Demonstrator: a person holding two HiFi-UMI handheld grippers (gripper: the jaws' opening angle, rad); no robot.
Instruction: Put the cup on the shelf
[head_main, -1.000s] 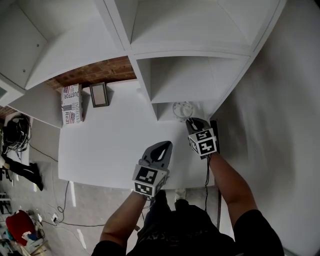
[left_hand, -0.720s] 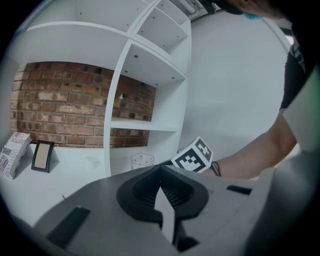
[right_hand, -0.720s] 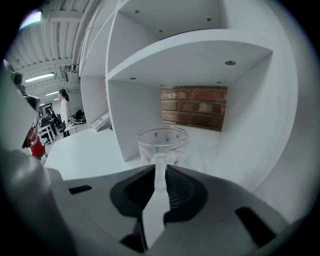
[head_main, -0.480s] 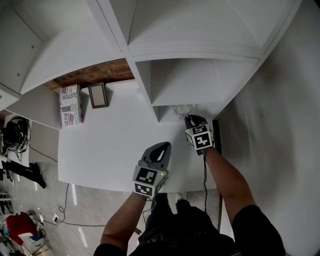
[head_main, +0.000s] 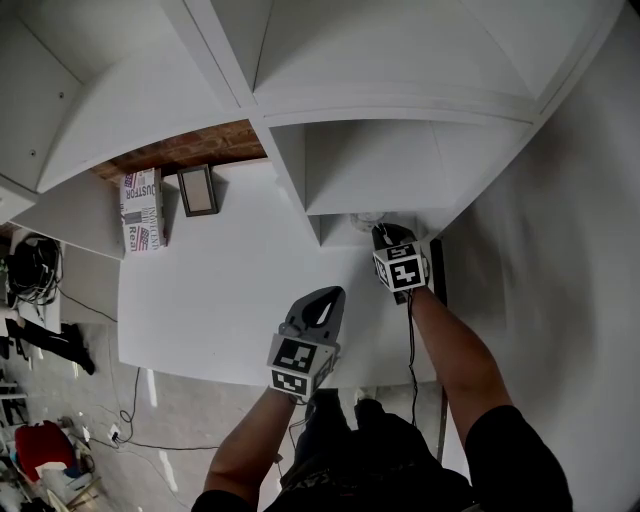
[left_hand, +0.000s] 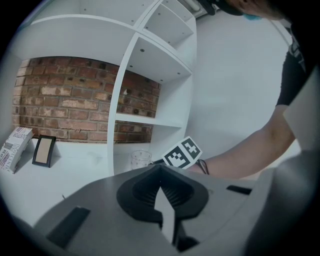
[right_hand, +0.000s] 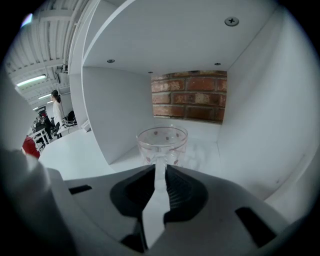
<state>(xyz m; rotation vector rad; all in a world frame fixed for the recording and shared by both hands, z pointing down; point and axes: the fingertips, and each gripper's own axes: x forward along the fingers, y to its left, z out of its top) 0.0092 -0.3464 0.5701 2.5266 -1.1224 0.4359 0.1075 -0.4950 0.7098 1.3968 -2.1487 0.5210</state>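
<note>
- The right claw (right_hand: 159, 169) pinches the glass cup's (right_hand: 162, 141) near wall, upright for setting down, inside the shelf's (right_hand: 117, 117) bottom compartment at the desk's (head_main: 230, 270) far right corner.
- The left claw (left_hand: 160, 172), pressed together and empty, hovers clear.

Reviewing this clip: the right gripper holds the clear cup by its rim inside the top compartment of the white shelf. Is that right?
Not quite. The right gripper does hold the clear cup by its rim, but inside the bottom compartment of the white shelf, not the top one. The left gripper view shows the cup under the lowest shelf board.
</note>
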